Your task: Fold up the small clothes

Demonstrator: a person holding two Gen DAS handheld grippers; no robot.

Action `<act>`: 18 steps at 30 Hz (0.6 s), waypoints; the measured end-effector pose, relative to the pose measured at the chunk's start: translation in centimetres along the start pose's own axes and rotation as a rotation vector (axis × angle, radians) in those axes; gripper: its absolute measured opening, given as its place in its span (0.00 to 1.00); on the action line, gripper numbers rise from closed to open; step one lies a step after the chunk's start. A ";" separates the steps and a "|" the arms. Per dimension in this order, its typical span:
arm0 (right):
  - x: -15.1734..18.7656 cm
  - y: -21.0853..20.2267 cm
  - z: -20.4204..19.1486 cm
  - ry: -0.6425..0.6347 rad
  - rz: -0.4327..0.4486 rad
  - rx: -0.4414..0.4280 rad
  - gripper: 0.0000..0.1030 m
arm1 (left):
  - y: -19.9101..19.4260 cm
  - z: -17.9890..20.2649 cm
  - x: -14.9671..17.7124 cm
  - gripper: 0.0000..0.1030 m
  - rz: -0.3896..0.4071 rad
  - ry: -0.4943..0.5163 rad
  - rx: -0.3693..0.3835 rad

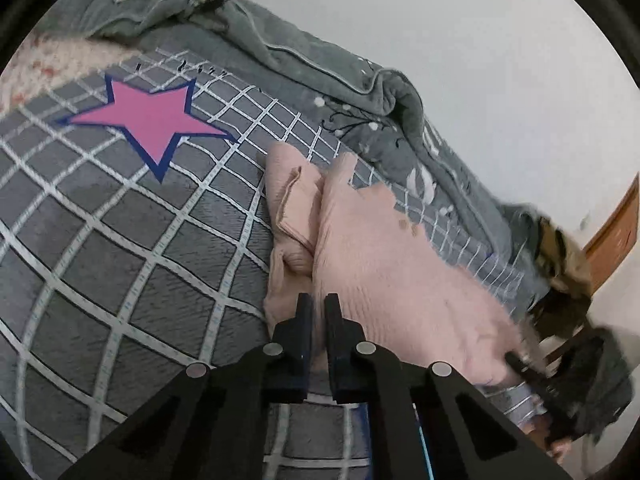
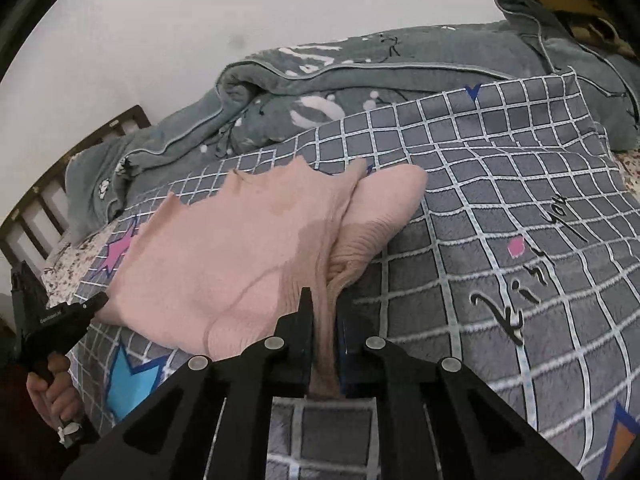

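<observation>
At 6 o'clock on checked blanket (image 2: 500, 184): left gripper (image 1: 319, 304) and right gripper (image 2: 325, 300) both pinching pink garment (image 2: 224, 248) hem, first fold barely started.

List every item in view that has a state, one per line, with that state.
pink knit garment: partly folded, near edge pinched at two points and lifted off the bed
left gripper: shut on the garment's edge
right gripper: shut on the garment's edge
grey grid blanket: spread flat beneath the garment
grey-green quilt: bunched up along the wall
</observation>
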State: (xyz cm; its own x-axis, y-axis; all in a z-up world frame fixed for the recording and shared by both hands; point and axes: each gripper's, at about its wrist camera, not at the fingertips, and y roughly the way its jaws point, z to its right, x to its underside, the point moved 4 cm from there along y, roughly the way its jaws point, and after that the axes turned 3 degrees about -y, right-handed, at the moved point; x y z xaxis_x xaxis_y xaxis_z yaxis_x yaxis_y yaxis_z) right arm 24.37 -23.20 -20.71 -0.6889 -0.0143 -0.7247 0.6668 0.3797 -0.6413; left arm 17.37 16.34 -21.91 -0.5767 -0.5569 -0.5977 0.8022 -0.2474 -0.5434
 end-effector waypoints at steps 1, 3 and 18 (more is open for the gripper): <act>0.2 0.1 0.0 -0.004 -0.003 0.009 0.09 | 0.0 -0.1 0.0 0.08 0.004 0.003 -0.008; 0.7 0.5 0.2 -0.012 -0.020 0.037 0.11 | 0.2 -0.1 -0.2 0.13 0.008 0.002 -0.016; 1.9 2.0 1.8 -0.018 -0.053 0.062 0.34 | 3.6 0.5 -0.9 0.53 -0.025 0.122 -0.107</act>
State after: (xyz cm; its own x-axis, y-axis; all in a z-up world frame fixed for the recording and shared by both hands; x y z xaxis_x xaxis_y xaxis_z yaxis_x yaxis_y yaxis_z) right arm 24.91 -24.11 -23.77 -0.7187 -0.0491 -0.6936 0.6465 0.3200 -0.6925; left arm 20.88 15.58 -23.01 -0.6159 -0.4500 -0.6467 0.7700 -0.1703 -0.6149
